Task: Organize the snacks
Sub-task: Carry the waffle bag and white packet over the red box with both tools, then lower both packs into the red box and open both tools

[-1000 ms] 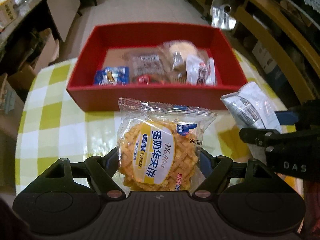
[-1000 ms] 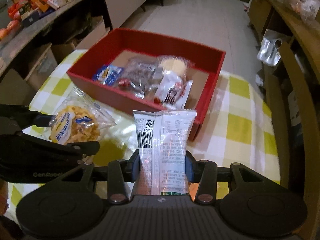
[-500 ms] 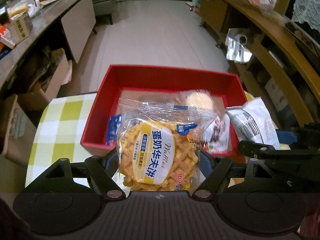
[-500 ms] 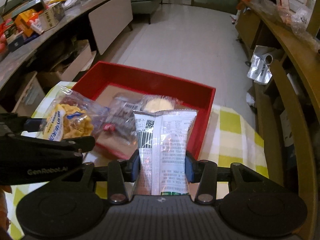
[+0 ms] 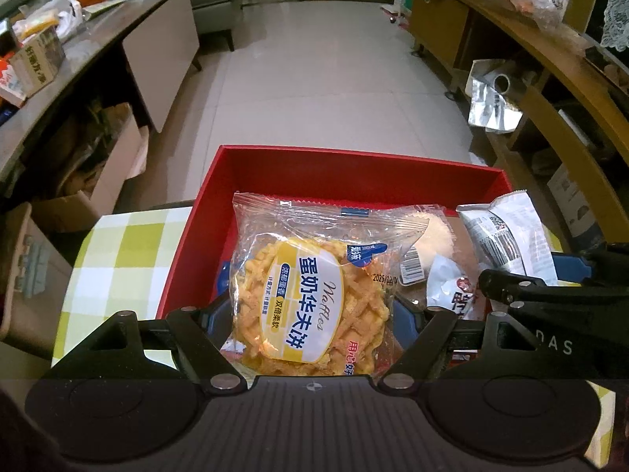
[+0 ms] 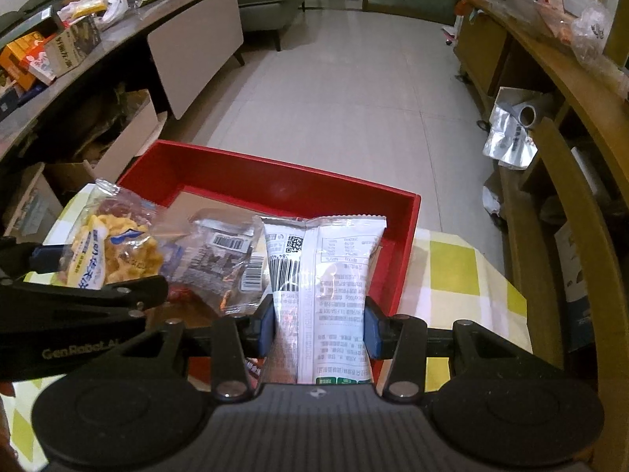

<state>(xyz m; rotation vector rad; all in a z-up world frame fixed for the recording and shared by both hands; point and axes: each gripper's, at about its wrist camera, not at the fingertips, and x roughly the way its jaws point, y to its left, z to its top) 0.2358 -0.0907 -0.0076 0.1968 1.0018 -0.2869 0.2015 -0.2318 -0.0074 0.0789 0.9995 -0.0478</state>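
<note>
Clear-wrapped golden waffle pack (image 5: 310, 299) (blue-yellow label)

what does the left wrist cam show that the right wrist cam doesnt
Only the left wrist view shows the round pale cake in the box. Only the right wrist view shows the white packet's printed back up close, and orange boxes on the counter. Both show the red box, waffle, white packet, checked cloth and both grippers gripping.
</note>
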